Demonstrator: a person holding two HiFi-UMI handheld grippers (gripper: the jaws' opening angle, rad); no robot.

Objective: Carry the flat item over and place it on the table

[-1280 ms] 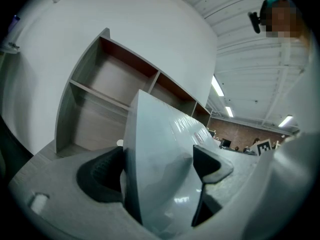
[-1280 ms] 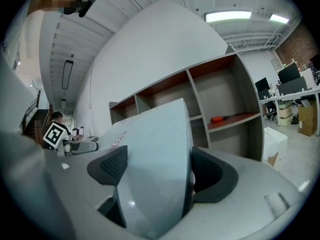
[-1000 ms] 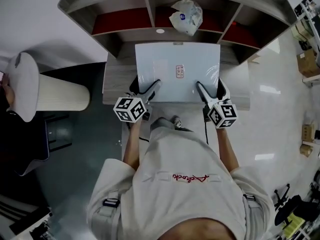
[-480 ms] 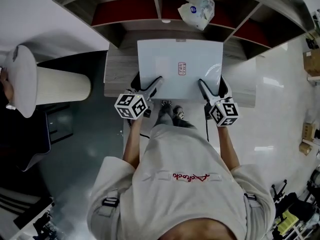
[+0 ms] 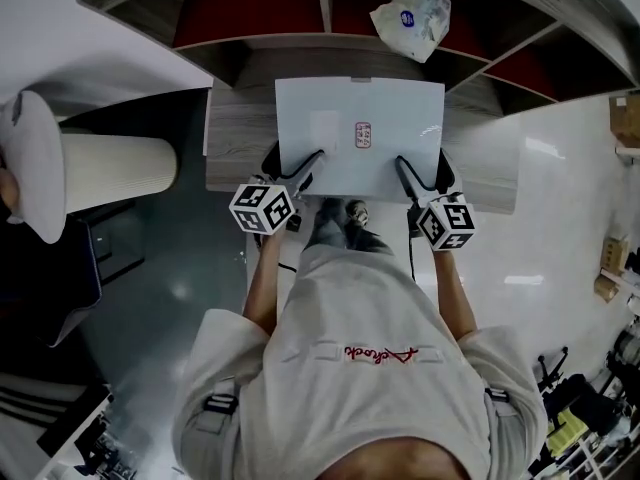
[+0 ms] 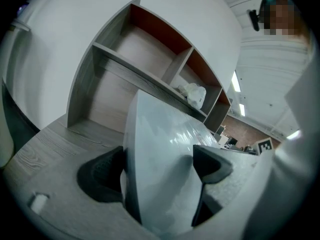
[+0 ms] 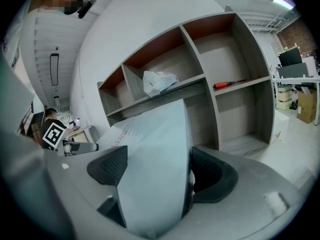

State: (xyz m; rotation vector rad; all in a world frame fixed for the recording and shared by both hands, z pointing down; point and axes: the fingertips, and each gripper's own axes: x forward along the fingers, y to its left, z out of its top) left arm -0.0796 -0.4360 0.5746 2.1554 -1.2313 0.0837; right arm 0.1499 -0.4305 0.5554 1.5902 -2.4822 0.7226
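A flat pale blue-white board (image 5: 360, 138) with a small red label lies level over the grey wooden table (image 5: 232, 148) in the head view. My left gripper (image 5: 303, 166) is shut on the board's near left edge, and my right gripper (image 5: 407, 171) is shut on its near right edge. In the left gripper view the board (image 6: 160, 154) sits clamped between the dark pads. The right gripper view shows the board (image 7: 155, 174) pinched the same way. Whether the board rests on the table or hangs just above it I cannot tell.
A shelf unit (image 5: 250, 8) with red-backed cubbies stands at the table's far side; a white plastic bag (image 5: 412, 12) sits in the middle cubby, and a red-handled screwdriver (image 7: 230, 83) in another. A cream cylinder (image 5: 110, 176) stands at the left. Glossy floor lies to the right.
The board and both grippers have moved forward over the table toward the shelf unit. Both grippers stay shut on the board.
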